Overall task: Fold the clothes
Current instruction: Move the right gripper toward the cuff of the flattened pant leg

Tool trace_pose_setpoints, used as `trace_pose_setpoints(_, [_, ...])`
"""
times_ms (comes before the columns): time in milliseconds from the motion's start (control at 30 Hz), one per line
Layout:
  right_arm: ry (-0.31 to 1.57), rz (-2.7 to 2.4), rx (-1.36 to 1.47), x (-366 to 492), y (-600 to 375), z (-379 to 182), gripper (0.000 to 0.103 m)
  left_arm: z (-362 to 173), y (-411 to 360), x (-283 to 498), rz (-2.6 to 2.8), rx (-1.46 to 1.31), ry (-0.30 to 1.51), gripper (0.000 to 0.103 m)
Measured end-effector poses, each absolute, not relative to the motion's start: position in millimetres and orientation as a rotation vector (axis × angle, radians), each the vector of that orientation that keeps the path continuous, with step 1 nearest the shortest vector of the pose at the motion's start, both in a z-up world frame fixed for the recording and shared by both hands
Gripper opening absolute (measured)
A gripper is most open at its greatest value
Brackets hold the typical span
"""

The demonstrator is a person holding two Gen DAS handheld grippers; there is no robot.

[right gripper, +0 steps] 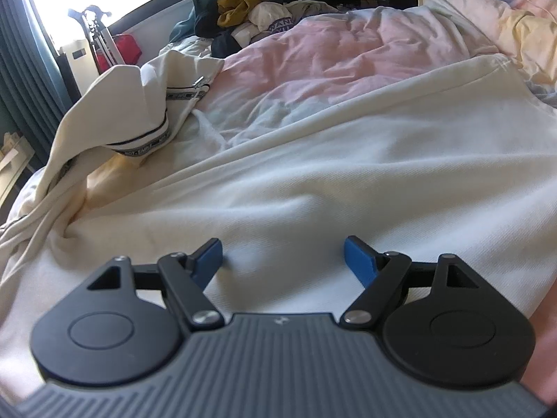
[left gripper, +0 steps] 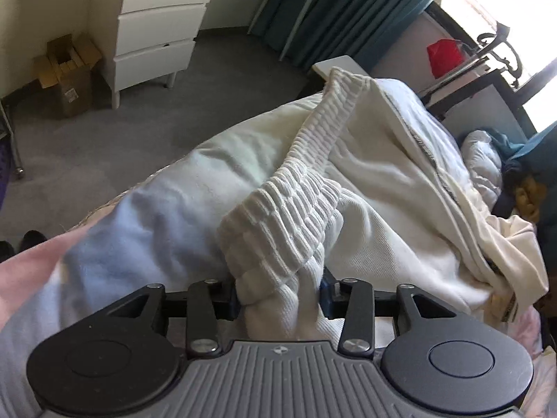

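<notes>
A white garment [left gripper: 376,181] with a ribbed elastic waistband [left gripper: 296,216] lies on the bed. My left gripper [left gripper: 278,299] is shut on the waistband end, with cloth bunched between its blue pads, and holds it raised. In the right wrist view the same white garment [right gripper: 313,174] spreads flat across the bed, with a black-and-white trimmed part [right gripper: 146,139] lifted at the left. My right gripper [right gripper: 282,261] is open and empty, its blue fingertips [right gripper: 358,261] just above the flat cloth.
A pastel pink, blue and yellow duvet [right gripper: 348,55] covers the bed. A pile of other clothes [right gripper: 250,14] lies at the far end. A white drawer chest [left gripper: 156,28] and a cardboard box [left gripper: 66,69] stand on the grey carpet left of the bed.
</notes>
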State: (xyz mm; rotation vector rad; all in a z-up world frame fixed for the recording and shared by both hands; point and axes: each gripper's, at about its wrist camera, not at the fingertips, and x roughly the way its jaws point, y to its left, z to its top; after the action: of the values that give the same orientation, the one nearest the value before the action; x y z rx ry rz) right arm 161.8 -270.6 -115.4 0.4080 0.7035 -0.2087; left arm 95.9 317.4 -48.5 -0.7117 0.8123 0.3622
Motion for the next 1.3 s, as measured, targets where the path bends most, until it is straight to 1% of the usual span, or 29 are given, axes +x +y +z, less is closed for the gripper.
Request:
trace_pose_setpoints(67, [0.703,-0.208,0.410,162.3,-270.7,-114.4,0.080,-50.4,314.8,99.9,0.373,-0.681,0.849,0.048])
trace_pose_setpoints(167, [0.694,-0.209,0.407,161.3,-270.7,-112.2,0.079,-46.5,310.1,100.4,0.360,-0.658,0.852,0.053])
trace_pose_setpoints(233, [0.685,-0.209,0.404,159.8,-270.5,-110.0,0.079,-43.4,307.0,100.3,0.349,-0.644,0.850,0.058])
trace_pose_setpoints(300, [0.673,-0.205,0.395,158.1,-269.7,-106.9,0.079,-39.2,305.0,97.4,0.342,-0.628,0.845,0.068])
trace_pose_setpoints(333, [0.668,-0.204,0.388,157.8,-269.0,-105.7,0.079,-36.1,304.9,93.4,0.341,-0.617,0.839,0.070])
trace_pose_setpoints(400, [0.660,-0.198,0.378,157.2,-267.3,-103.2,0.079,-26.8,303.2,84.6,0.341,-0.592,0.817,0.078])
trace_pose_setpoints(433, [0.657,-0.192,0.376,157.0,-266.5,-101.9,0.079,-20.3,299.9,80.9,0.335,-0.568,0.798,0.080])
trace_pose_setpoints(667, [0.625,-0.140,0.359,153.6,-258.3,-91.3,0.079,28.8,265.9,59.6,0.269,-0.370,0.645,0.086])
trace_pose_setpoints(767, [0.600,-0.104,0.352,150.4,-253.5,-86.2,0.079,42.8,233.9,63.0,0.197,-0.301,0.604,0.086])
trace_pose_setpoints(867, [0.575,-0.068,0.336,147.9,-247.8,-81.7,0.079,45.8,193.9,71.8,0.116,-0.224,0.569,0.087])
trace_pose_setpoints(1000, [0.550,-0.032,0.327,146.0,-241.9,-78.6,0.079,34.1,139.0,93.0,-0.015,-0.181,0.567,0.087])
trace_pose_setpoints(1133, [0.521,0.006,0.335,143.6,-238.3,-76.4,0.079,11.0,93.3,116.3,-0.080,-0.162,0.567,0.087])
trace_pose_setpoints(1300, [0.482,0.028,0.379,143.2,-241.2,-75.8,0.079,-24.3,56.6,138.8,-0.129,-0.127,0.578,0.087])
